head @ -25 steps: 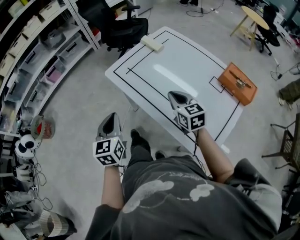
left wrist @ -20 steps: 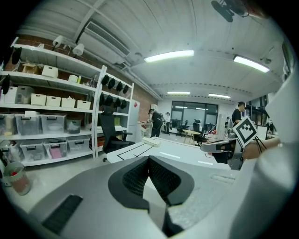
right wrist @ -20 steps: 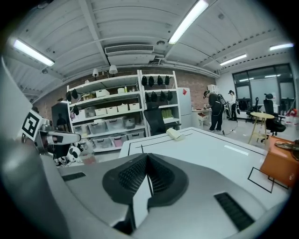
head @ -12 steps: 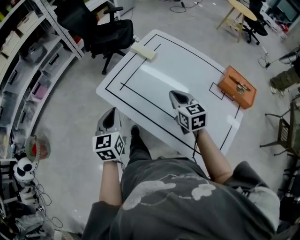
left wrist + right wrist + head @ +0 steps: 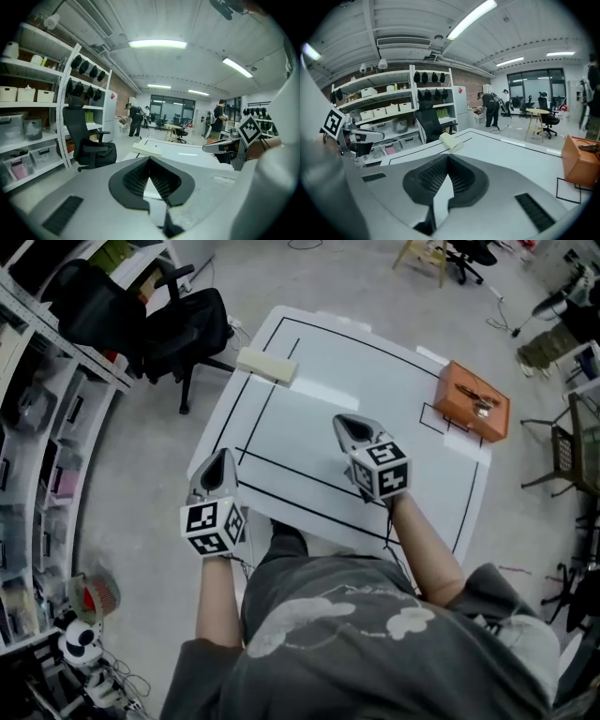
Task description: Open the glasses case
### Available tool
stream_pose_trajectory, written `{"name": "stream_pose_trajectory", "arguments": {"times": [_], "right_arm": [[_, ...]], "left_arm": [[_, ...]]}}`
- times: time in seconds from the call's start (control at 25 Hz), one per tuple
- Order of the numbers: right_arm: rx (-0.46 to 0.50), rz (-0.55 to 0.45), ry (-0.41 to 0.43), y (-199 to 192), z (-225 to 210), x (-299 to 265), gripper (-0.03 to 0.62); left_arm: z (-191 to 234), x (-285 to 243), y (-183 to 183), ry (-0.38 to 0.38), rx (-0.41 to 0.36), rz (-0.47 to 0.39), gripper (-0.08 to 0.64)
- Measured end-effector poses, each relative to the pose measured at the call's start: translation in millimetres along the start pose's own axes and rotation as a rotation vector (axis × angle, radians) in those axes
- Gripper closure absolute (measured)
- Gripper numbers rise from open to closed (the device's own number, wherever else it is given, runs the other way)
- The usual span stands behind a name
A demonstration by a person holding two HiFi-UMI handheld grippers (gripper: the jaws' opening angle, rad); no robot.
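Note:
A cream oblong case [image 5: 266, 365] lies at the table's far left corner; it shows as well in the left gripper view [image 5: 146, 149] and the right gripper view [image 5: 451, 140]. My left gripper [image 5: 218, 465] hovers at the near left edge of the white table [image 5: 412, 484], jaws shut and empty [image 5: 150, 159]. My right gripper [image 5: 350, 428] is over the table's middle, shut with nothing in it [image 5: 449, 157]. Both point toward the cream case and are well short of it.
An orange box with a metal clasp [image 5: 472, 401] sits at the far right corner, beside a small black-outlined square. A black office chair [image 5: 183, 329] and storage shelves [image 5: 42, 446] stand to the left. Black lines mark a rectangle on the tabletop.
Both grippers moved forward toward the table. The left one went from over the floor to the table's near left edge. The right one advanced over the tabletop. Both stayed shut.

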State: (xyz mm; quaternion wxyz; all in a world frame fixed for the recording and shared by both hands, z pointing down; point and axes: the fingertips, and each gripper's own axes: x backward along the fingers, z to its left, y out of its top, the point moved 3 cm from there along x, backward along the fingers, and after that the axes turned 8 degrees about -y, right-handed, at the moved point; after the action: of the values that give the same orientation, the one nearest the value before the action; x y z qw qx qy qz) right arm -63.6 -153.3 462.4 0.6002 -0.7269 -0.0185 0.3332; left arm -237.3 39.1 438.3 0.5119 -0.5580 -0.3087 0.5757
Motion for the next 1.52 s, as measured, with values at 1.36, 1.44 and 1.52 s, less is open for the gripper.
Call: {"name": "stream_pose_trajectory", "arguments": {"times": [1.36,1.44,1.52], "right_arm": [[-0.027,0.124,-0.249,41,-16,-135,0.592],[-0.032,0.130,-0.250,40,-18,-141,0.592],[-0.038,0.139,-0.252,37,-20,-147,0.592]], "left_arm": [[96,-242,13,-0.333,-0.118,0.326,0.561],[100,-251,8,-0.337,-0.120,0.348,0.561],[103,-259,3,-0.336,-0.117,0.369,0.561]]}}
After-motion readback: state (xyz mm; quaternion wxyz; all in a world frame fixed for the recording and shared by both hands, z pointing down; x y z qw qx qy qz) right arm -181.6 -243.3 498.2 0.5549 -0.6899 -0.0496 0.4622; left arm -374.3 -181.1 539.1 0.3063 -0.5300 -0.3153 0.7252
